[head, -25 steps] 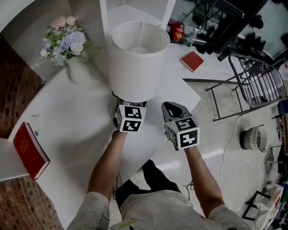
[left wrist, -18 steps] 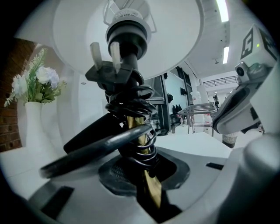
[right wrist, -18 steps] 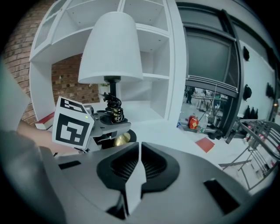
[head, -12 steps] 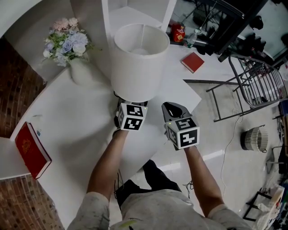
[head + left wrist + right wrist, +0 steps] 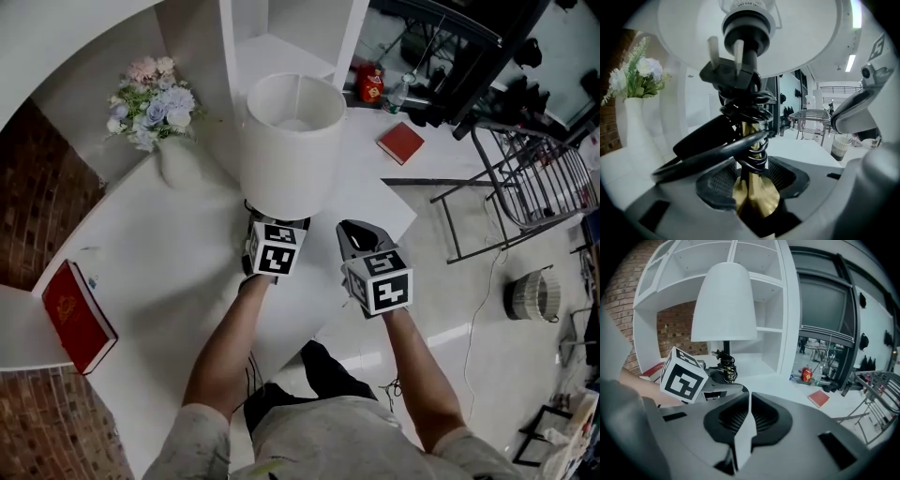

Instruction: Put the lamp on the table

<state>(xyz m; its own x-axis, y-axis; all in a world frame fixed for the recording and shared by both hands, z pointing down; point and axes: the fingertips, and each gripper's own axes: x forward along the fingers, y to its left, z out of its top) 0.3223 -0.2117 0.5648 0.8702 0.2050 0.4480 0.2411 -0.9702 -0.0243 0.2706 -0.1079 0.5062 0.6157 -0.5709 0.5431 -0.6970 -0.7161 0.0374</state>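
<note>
Counted: one lamp [image 5: 286,141], two tools, two red books [image 5: 82,317] [image 5: 400,142]. The lamp, a white drum shade on a brass stem wound with black cord, is stood on the tabletop [image 5: 169,253]. Its stem is flanked, untouched, by the jaws of the left tool [image 5: 750,180], which have just been opening. The right tool [image 5: 749,416] is held alongside, jaws together, empty. Both forearms are extended, tools tipped downward.

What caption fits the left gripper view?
Left claw, just opened, with the lamp's brass stem between its pads, under the white shade.
</note>
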